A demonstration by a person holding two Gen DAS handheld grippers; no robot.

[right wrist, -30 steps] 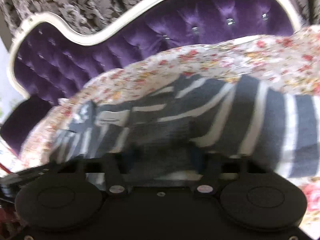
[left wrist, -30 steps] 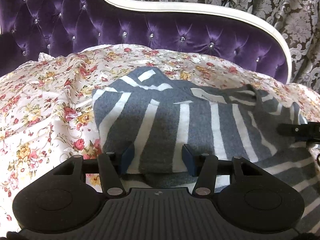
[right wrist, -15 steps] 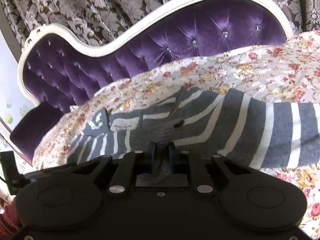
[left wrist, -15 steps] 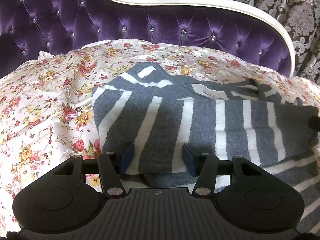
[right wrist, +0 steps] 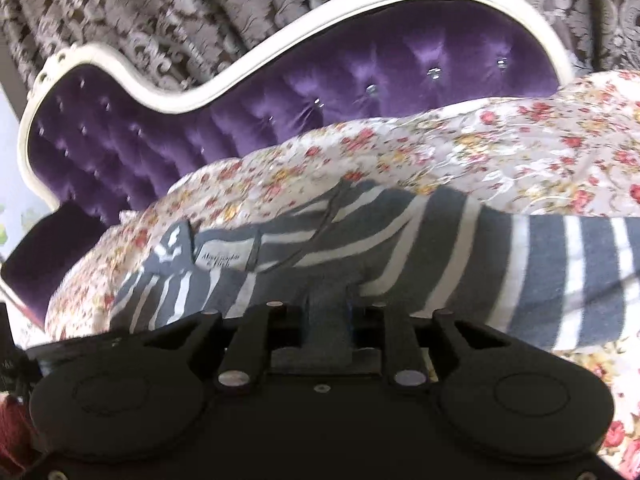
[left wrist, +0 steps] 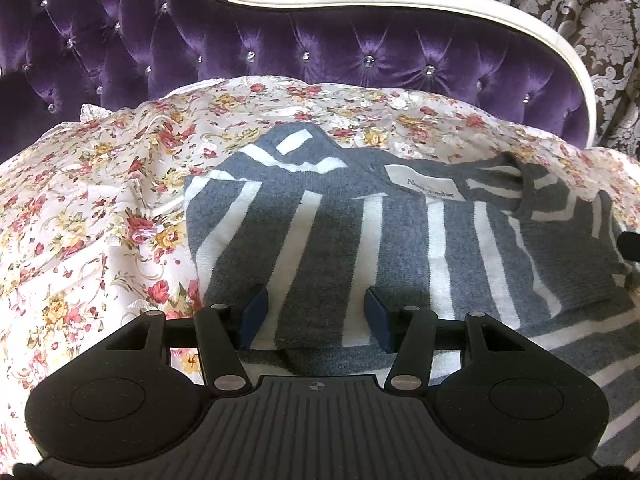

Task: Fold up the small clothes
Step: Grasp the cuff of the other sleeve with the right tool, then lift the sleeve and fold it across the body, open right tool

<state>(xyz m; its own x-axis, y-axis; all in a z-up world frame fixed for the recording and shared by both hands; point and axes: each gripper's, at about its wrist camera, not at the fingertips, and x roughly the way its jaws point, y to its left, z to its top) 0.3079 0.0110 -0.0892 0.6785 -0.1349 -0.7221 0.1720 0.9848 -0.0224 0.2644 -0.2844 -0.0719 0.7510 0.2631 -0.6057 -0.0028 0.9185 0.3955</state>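
The white neck label (left wrist: 425, 188) on my grey and white striped sweater (left wrist: 360, 240) reads "Abercrombie" on its top line in my left view, though the lower line is partly tucked under a fold of knit; in my right view the same label (right wrist: 224, 259) shows two lines, "Abercrombie & Fitch", a little soft from blur. The sweater lies on a floral sheet (left wrist: 100, 200) spread over a purple tufted sofa (left wrist: 280, 40) with a white frame, and a patterned curtain (left wrist: 560, 0) hangs behind it. My left hand-held gripper (left wrist: 316, 316) has its jaws spread wide, the blue pads either side of a folded edge of the sweater without pinching it; the knit lies flat between and just ahead of them. My right hand-held gripper (right wrist: 328, 312) has its jaws drawn close together on a band of grey knit, which runs back between the fingers toward the body of the tool; the blue pads are nearly hidden by the cloth. From the left view only a dark tip of the right tool (left wrist: 630, 245) shows at the frame's right edge, beside a bunched sleeve. The sweater's lower part is cut off by my tools' bodies in both views, and the right view is smeared at its right side, where the stripes blur.
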